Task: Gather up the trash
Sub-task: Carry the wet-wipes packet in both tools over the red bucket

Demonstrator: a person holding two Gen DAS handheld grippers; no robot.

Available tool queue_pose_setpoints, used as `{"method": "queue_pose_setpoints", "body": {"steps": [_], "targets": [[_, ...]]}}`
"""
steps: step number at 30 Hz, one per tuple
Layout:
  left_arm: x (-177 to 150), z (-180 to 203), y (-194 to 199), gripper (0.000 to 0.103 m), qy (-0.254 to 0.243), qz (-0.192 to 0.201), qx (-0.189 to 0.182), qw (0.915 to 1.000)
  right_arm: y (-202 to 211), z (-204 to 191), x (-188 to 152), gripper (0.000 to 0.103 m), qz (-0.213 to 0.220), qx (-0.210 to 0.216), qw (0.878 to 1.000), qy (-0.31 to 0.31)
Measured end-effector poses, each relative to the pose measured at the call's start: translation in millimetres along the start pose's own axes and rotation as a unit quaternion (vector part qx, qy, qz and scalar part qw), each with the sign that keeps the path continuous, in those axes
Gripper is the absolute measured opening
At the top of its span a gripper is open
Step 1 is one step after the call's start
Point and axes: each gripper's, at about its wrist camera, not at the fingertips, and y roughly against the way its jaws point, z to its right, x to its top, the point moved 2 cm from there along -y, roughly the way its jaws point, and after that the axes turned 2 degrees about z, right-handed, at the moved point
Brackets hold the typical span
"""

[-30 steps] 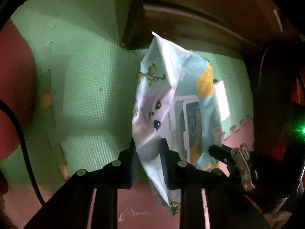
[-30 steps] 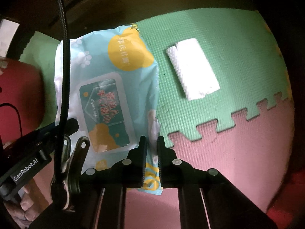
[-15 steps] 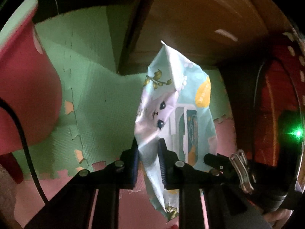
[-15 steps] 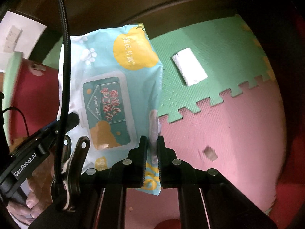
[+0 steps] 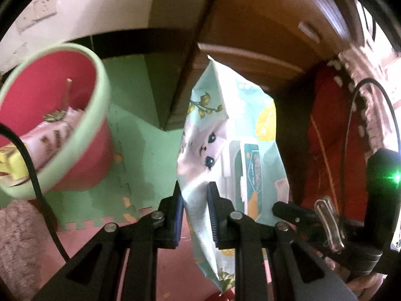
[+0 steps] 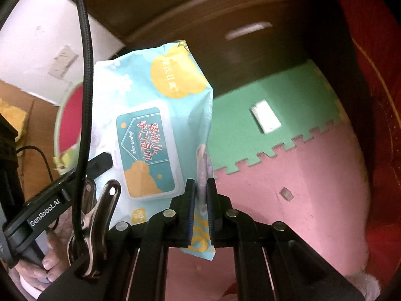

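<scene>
Both tools pinch the same light-blue wet-wipe pack (image 6: 150,135), which hangs in the air above the foam floor mat (image 6: 288,175). The right tool (image 6: 200,195) is clamped narrowly on the pack's side seam, the left tool (image 5: 194,200) on a crumpled fold at the opposite edge, beside a printed white kitten face. The pack's front, left of the right tool, carries a teal flip-lid label with red Chinese characters and a small script line that seems to read "Super soft"; a yellow patch above it has white characters too blurred to read. The other handle, lower left, reads "GenRobot.AI". Left of the left tool stands a red bin (image 5: 82,135) with a green rim, wrappers inside. A white scrap (image 6: 265,119) lies on the green mat right of the right tool
</scene>
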Motion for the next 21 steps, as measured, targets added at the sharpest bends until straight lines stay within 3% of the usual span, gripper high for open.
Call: {"method": "queue_pose_setpoints", "body": {"steps": [7, 21], "targets": [[2, -23, 44, 0.019, 0.007, 0.032, 0.023, 0.9992, 19, -52, -1, 0.011, 0.027, 0.013, 0.999, 0.031], [23, -86, 108, 0.019, 0.050, 0.087, 0.033, 0.9944, 21, -136, 19, 0.011, 0.066, 0.028, 0.994, 0.080]]}}
